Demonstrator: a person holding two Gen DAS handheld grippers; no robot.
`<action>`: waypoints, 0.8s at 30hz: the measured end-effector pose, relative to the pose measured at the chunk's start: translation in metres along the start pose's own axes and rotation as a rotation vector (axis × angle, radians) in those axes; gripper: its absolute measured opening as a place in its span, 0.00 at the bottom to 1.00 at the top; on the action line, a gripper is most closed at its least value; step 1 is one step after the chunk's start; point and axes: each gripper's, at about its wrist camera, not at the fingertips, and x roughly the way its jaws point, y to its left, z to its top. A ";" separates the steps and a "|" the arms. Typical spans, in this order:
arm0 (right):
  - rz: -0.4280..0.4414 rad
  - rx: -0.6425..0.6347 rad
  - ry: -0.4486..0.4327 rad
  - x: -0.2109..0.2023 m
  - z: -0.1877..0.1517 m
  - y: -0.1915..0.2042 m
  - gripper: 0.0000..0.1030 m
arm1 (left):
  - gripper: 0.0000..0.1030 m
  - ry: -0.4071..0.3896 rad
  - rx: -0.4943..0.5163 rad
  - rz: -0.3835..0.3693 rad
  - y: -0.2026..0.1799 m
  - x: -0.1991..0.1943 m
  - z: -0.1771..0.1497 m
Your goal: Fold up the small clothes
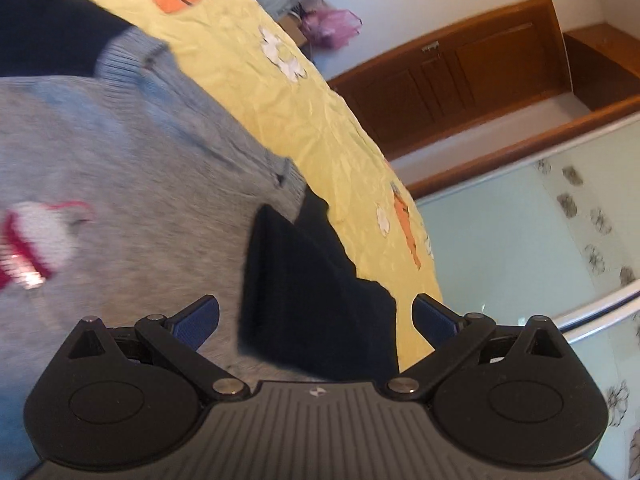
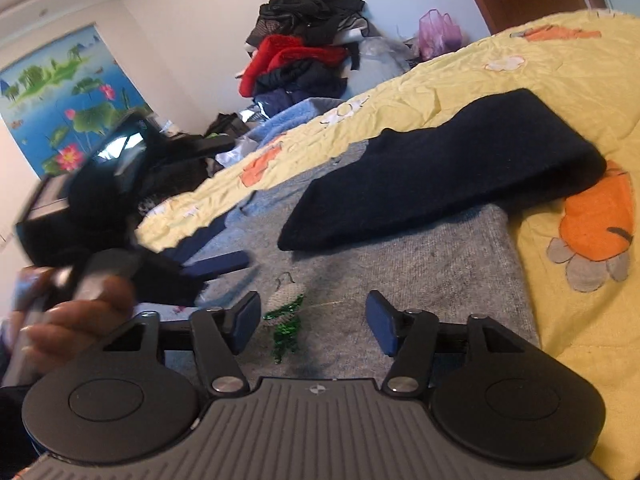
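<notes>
A small grey knit sweater (image 1: 132, 184) with dark navy sleeves lies flat on the yellow quilt (image 1: 280, 92). In the right wrist view the grey body (image 2: 420, 264) shows a beaded green and white motif (image 2: 286, 320), and one navy sleeve (image 2: 448, 176) lies folded across its far side. In the left wrist view a navy sleeve (image 1: 312, 296) lies just ahead of my left gripper (image 1: 316, 318), which is open with nothing pinched. My right gripper (image 2: 314, 322) is open low over the grey body, empty. The left gripper's blue fingers (image 2: 216, 262) and a hand (image 2: 76, 316) appear blurred at left.
The yellow quilt (image 2: 520, 92) with orange and white appliqués covers the bed. A heap of clothes (image 2: 304, 52) and a pink bag (image 2: 438, 34) stand by the far wall. A wooden door (image 1: 460, 80) and glass panels (image 1: 520, 240) lie beyond the bed's edge.
</notes>
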 end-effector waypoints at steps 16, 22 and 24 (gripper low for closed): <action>0.048 0.029 -0.008 -0.004 -0.001 -0.001 0.71 | 0.06 -0.088 0.290 0.210 -0.029 0.001 0.006; 0.048 0.027 -0.008 -0.004 -0.001 0.000 0.72 | 0.06 -0.185 0.370 0.308 -0.017 -0.044 0.016; 0.048 0.026 -0.007 -0.004 0.000 0.000 0.72 | 0.06 -0.207 0.349 0.348 -0.002 -0.057 0.020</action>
